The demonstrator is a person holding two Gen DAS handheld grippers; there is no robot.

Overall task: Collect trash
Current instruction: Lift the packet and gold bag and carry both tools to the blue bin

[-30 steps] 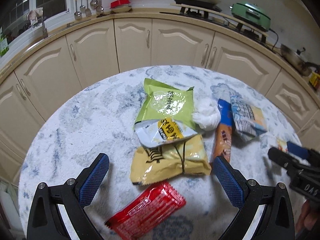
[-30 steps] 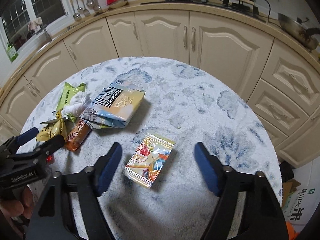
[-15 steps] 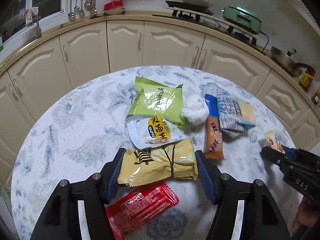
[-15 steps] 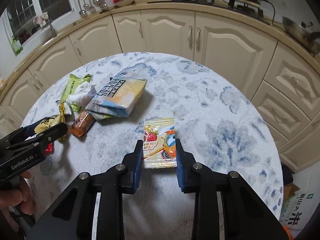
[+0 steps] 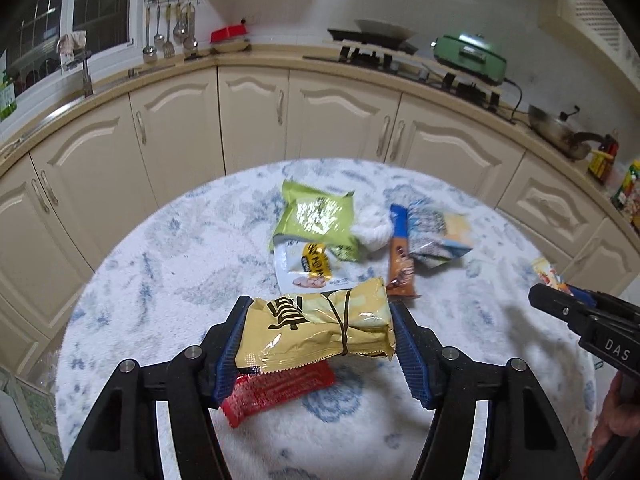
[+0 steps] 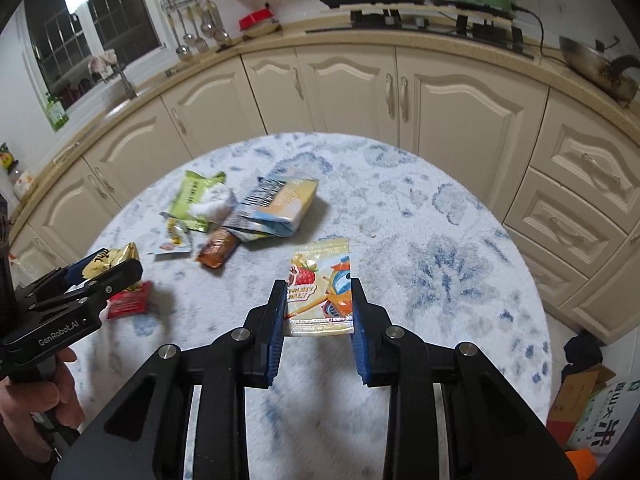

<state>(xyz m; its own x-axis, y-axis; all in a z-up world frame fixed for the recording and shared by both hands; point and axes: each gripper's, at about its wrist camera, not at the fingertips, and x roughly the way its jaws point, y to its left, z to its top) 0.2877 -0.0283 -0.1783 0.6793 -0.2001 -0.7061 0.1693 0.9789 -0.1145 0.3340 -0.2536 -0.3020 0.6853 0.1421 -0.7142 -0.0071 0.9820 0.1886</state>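
Observation:
My left gripper (image 5: 318, 332) is shut on a yellow snack bag (image 5: 316, 328) and holds it above the round table (image 5: 160, 264). A red wrapper (image 5: 276, 394) lies on the table under it. My right gripper (image 6: 318, 296) is shut on a small fruit jelly packet (image 6: 322, 288) and holds it over the table. On the table lie a green bag (image 5: 318, 216), a white-and-yellow packet (image 5: 312, 266), a crumpled white tissue (image 5: 374, 230), a brown bar wrapper (image 5: 400, 264) and a blue-yellow bag (image 5: 438, 232).
Cream kitchen cabinets (image 5: 248, 112) curve behind the table. The counter holds a green cooker (image 5: 470, 54), a stove (image 5: 372, 50) and a pan (image 5: 556, 130). Boxes (image 6: 588, 412) stand on the floor at the table's right.
Both grippers closed from wide open onto their packets. The left lifted the yellow bag off the table, and the right raised the jelly packet.

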